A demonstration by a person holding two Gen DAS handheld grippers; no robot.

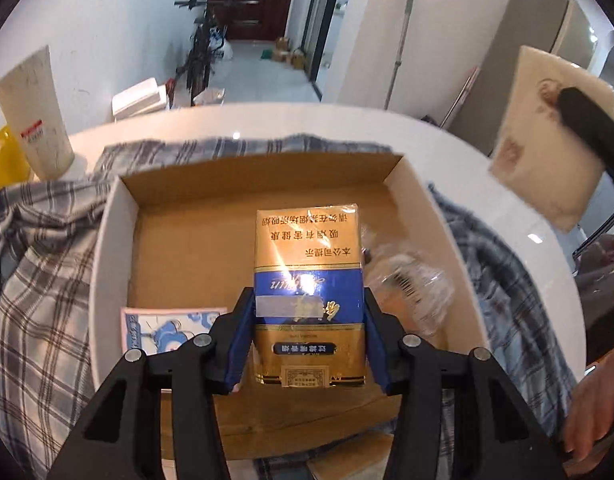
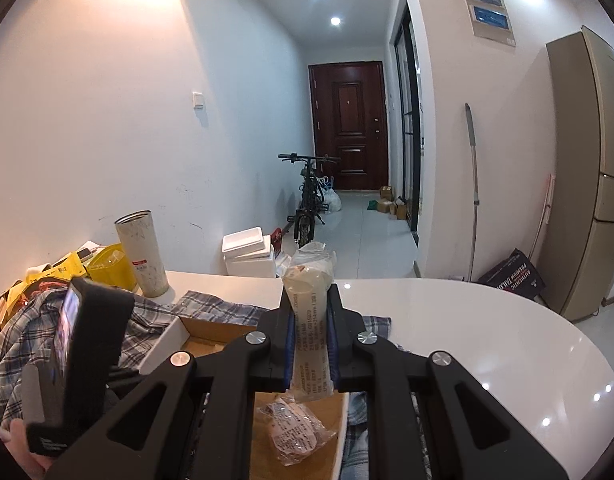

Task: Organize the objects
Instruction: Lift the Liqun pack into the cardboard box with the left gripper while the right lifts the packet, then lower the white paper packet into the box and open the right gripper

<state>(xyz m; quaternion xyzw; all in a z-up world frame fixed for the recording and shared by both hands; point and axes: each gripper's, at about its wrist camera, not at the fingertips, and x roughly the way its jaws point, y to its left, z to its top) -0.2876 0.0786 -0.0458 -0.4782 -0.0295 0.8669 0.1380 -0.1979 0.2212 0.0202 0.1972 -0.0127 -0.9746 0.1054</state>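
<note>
My left gripper (image 1: 309, 332) is shut on a gold and blue cigarette pack (image 1: 309, 280) and holds it over an open cardboard box (image 1: 115, 216). In the box lie a blue and white card (image 1: 167, 330) at the near left and a clear plastic packet (image 1: 415, 284) at the right. My right gripper (image 2: 311, 344) is shut on a flat cream tissue packet (image 2: 309, 320), held edge-on above the box (image 2: 175, 336). That packet also shows in the left wrist view (image 1: 547, 148), up at the right. The clear packet (image 2: 299, 436) lies below my right gripper.
The box sits on a plaid shirt (image 1: 39, 280) spread over a white round table (image 2: 487, 344). A tall pale tumbler (image 1: 35, 120) and yellow bags (image 2: 107, 264) stand at the table's far left. Beyond are a hallway, a bicycle (image 2: 307, 200) and a fridge (image 2: 587, 168).
</note>
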